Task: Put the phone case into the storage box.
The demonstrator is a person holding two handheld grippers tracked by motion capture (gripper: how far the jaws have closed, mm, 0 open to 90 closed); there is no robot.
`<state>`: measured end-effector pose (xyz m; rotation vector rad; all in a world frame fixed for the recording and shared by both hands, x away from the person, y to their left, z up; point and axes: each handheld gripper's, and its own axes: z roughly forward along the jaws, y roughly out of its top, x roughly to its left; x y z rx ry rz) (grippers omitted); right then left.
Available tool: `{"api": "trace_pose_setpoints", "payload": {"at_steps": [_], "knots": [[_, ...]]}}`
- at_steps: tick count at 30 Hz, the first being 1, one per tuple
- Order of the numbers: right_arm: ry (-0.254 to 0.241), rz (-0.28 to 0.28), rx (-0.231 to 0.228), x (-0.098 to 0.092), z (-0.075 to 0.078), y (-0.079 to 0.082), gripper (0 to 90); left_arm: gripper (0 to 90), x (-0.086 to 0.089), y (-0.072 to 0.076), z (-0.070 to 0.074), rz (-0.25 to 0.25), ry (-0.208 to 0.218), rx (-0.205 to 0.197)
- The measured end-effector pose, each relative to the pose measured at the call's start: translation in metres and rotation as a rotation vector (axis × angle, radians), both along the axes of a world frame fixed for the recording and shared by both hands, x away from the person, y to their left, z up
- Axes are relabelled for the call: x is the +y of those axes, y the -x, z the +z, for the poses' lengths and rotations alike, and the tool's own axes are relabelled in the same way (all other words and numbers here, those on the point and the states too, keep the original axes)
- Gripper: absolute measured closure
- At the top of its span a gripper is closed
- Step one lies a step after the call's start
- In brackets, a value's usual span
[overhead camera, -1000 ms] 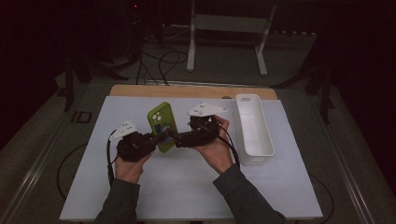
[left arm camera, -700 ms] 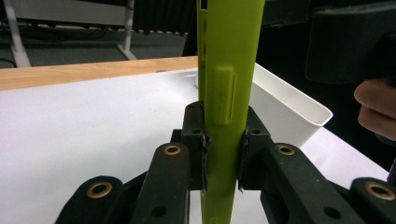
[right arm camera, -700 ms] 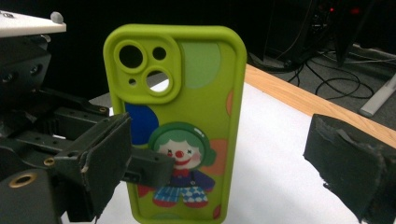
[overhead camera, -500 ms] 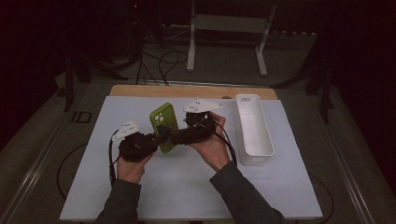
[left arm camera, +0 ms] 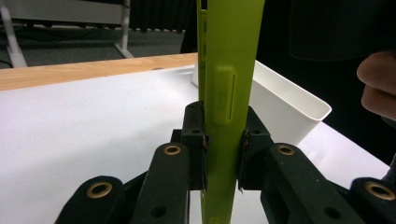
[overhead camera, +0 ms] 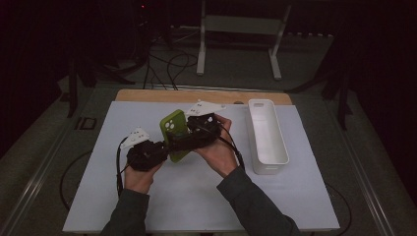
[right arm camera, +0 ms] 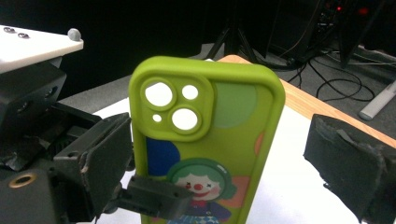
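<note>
A lime-green phone case point(overhead camera: 174, 132) with a cartoon clown print stands upright above the white mat. My left gripper point(overhead camera: 169, 147) is shut on its lower part. In the left gripper view the two pads pinch the thin edges of the case point(left arm camera: 229, 93) at the gripper's tips point(left arm camera: 223, 149). My right gripper point(overhead camera: 179, 141) reaches in from the right. In the right gripper view its jaws stand wide open on either side of the case point(right arm camera: 205, 140), the gripper point(right arm camera: 224, 163) clear of it at the right pad point(right arm camera: 345, 168).
A long white bin point(overhead camera: 268, 137) lies to the right on the white mat point(overhead camera: 196, 196); it also sits behind the case in the left gripper view point(left arm camera: 289, 98). A wooden strip point(overhead camera: 147, 96) edges the table's far side. Cables and a stand's legs lie on the floor beyond.
The right hand has shifted a little left and farther up the table, closer around the case. The left hand and the case have stayed in place.
</note>
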<state>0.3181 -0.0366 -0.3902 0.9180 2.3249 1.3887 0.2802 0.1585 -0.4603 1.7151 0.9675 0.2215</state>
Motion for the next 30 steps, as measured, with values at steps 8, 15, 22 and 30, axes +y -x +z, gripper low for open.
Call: {"api": "trace_pose_setpoints", "payload": {"at_steps": [8,15,22,30], "knots": [[0.023,0.005,0.017,0.007,0.002,-0.003,7.6,77.5,-0.003,0.001,-0.001,-0.004,-0.013,-0.012],[0.047,0.003,0.025,0.012,0.003,-0.005,7.7,77.5,-0.005,0.002,-0.001,-0.010,-0.021,-0.016],[0.070,0.004,0.039,0.013,0.003,-0.006,8.8,77.5,-0.008,0.002,-0.003,-0.017,-0.034,-0.024],[0.081,-0.005,0.052,0.012,0.001,-0.007,10.5,77.5,-0.012,0.004,-0.004,-0.019,-0.054,-0.033]]}}
